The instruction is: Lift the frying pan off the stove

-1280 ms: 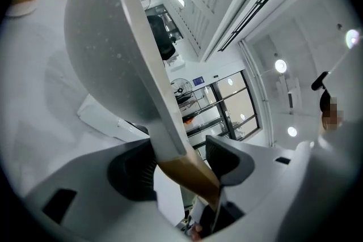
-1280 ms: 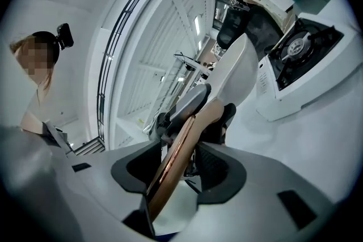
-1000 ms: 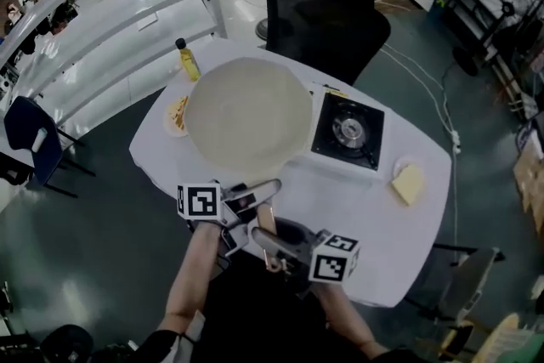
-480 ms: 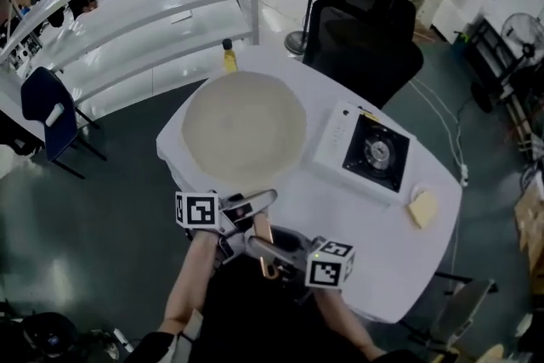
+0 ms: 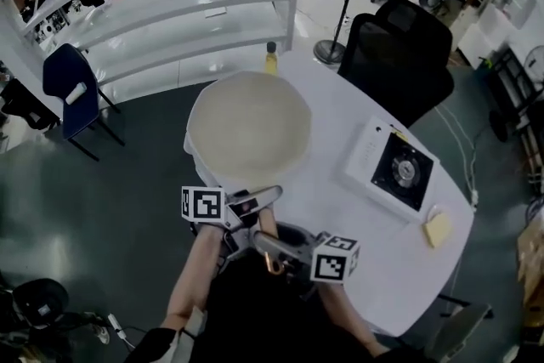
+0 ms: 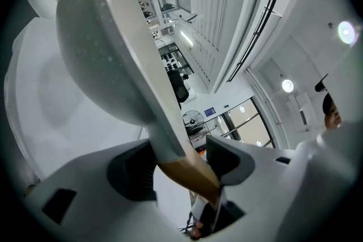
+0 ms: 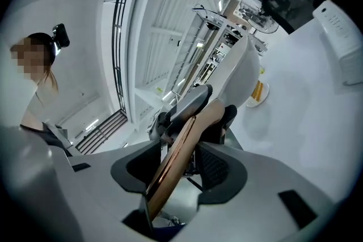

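The frying pan (image 5: pixel 246 132) is large, round and cream-coloured, held in the air over the left end of the white table (image 5: pixel 340 217). Its wooden handle (image 5: pixel 266 235) points back toward me. My left gripper (image 5: pixel 263 212) is shut on the handle close to the pan. My right gripper (image 5: pixel 265 249) is shut on the handle's end, just behind the left one. The left gripper view shows the pan (image 6: pixel 108 48) rising from the handle (image 6: pixel 187 170) between the jaws. In the right gripper view the handle (image 7: pixel 178 161) runs between the jaws. The stove (image 5: pixel 399 174) lies bare at the right.
A yellow bottle (image 5: pixel 270 58) stands at the table's far edge behind the pan. A yellow block (image 5: pixel 439 229) lies right of the stove. A black office chair (image 5: pixel 399 55) is beyond the table, white shelving (image 5: pixel 170 4) and a blue chair (image 5: pixel 72 89) to the left.
Both grippers have swung the pan to the left, farther from the stove. The pan now hangs over the table's left end. Both grips on the handle are unchanged.
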A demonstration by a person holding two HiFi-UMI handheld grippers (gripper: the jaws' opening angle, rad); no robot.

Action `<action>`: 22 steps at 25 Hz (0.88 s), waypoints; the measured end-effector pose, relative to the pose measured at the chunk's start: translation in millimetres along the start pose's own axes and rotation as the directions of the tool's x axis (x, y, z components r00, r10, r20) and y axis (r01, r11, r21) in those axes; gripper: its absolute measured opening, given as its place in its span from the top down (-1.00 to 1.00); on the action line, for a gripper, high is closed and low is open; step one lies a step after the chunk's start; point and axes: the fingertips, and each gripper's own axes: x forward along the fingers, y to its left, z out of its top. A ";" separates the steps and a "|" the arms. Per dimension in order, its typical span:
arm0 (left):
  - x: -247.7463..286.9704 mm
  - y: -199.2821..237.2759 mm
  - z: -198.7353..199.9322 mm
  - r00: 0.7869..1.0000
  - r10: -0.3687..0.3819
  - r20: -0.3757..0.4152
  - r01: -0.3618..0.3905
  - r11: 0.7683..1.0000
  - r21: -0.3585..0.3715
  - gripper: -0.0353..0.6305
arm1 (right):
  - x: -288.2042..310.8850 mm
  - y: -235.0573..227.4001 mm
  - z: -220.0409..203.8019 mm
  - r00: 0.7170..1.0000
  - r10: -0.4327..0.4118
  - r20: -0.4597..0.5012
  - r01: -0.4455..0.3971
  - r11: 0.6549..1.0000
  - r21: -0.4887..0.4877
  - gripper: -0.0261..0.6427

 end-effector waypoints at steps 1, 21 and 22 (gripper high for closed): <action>-3.1 2.6 2.5 1.000 0.011 0.007 -0.011 1.000 0.006 0.12 | 3.3 -0.6 -0.1 1.000 0.003 -0.010 -0.003 1.000 -0.004 0.35; -21.9 -0.7 18.2 0.997 -0.045 0.056 0.046 0.999 -0.017 0.12 | 26.3 9.4 3.4 0.999 0.013 -0.043 -0.016 0.999 -0.052 0.34; -23.0 -1.9 19.4 0.997 -0.053 0.056 0.054 0.998 -0.012 0.12 | 27.6 10.8 3.8 0.999 0.011 -0.043 -0.013 0.999 -0.051 0.34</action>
